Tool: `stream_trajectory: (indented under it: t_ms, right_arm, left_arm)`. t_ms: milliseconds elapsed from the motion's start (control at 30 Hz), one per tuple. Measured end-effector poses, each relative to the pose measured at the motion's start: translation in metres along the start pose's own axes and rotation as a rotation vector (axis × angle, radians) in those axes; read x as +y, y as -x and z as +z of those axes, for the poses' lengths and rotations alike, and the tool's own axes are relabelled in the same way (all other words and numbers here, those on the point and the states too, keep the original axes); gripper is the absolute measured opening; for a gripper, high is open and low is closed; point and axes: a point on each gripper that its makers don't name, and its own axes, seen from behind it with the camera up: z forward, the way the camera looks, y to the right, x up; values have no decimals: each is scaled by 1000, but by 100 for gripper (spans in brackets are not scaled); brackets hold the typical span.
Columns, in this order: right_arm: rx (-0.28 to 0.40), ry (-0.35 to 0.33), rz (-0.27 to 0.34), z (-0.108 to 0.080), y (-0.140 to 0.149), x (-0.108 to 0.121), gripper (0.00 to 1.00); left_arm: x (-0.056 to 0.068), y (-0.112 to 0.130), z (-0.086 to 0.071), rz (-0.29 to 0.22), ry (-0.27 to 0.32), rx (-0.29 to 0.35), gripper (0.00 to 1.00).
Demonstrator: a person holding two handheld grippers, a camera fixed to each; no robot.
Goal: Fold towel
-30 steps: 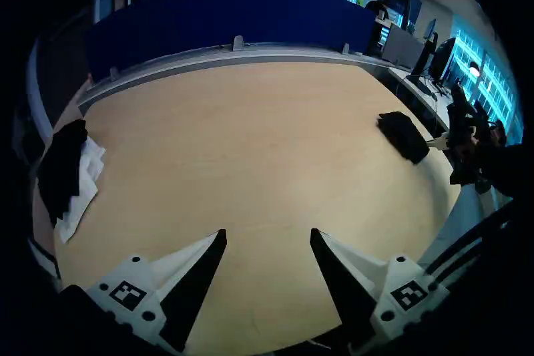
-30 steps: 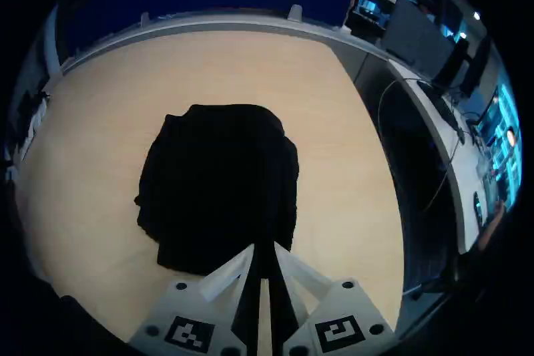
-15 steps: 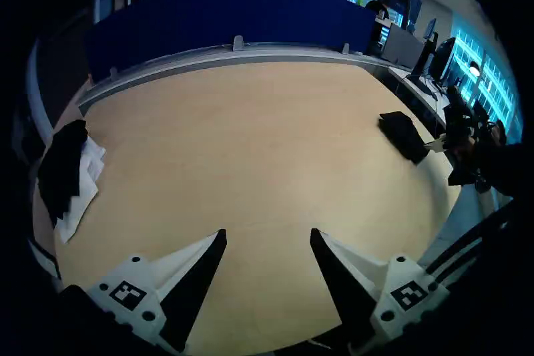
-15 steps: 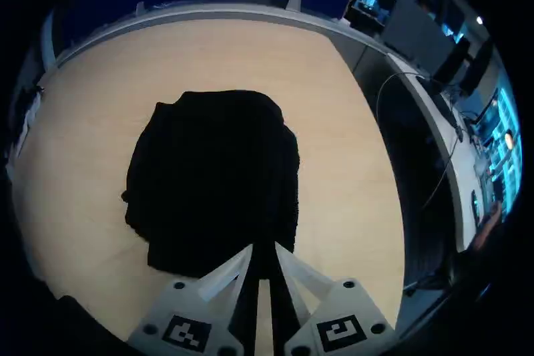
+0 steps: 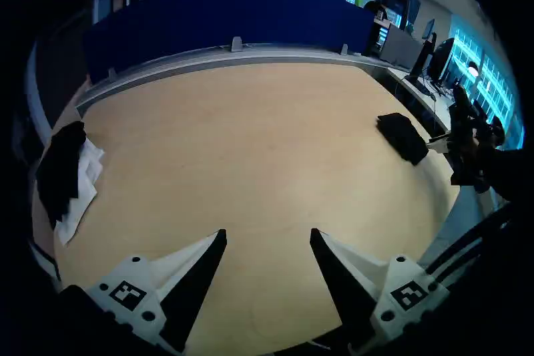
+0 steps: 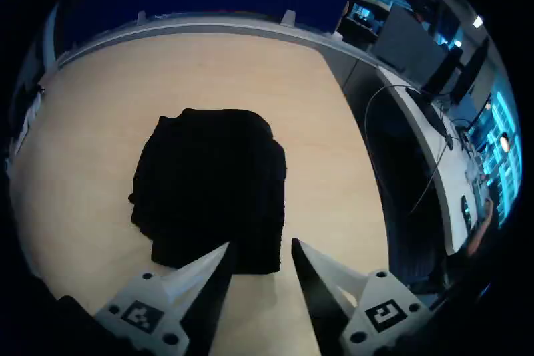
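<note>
The right gripper (image 6: pixel 261 244), clamped on the black towel (image 6: pixel 207 182) a moment ago, now has its jaws released over the near hem. The left gripper (image 5: pixel 267 232) hangs with jaws released over the middle of the bench (image 5: pixel 267 122). This fold looks done.

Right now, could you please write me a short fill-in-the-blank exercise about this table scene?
The folded towel on the wooden table is ___ in colour.
The right gripper, at the towel's near edge, is ___.
The left gripper, over bare table, grips ___.
The partition behind the table is ___.
Missing words: black, open, nothing, blue.
</note>
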Motion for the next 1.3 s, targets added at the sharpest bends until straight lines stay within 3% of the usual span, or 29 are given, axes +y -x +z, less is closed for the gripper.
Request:
stream_trajectory:
  t_ms: [100, 167, 333, 700, 1067, 1300]
  right_arm:
    - [10, -3, -3, -2, -3, -1, 91]
    - [14, -1, -7, -4, -4, -1, 96]
    - [40, -11, -2, -5, -13, -8, 96]
    - [106, -98, 6, 3, -47, -53, 96]
    - [40, -137, 10, 30, -16, -76, 96]
    - [53, -150, 30, 26, -22, -74, 96]
  left_arm:
    - [1, -1, 0, 2, 2, 1, 93]
    - [1, -1, 0, 4, 2, 2, 93]
    - [0, -2, 1, -2, 4, 4, 93]
    - [-6, -4, -1, 0, -3, 6, 93]
    - [-14, -1, -2, -5, -15, -2, 93]
    - [-14, -2, 1, -3, -14, -5, 93]
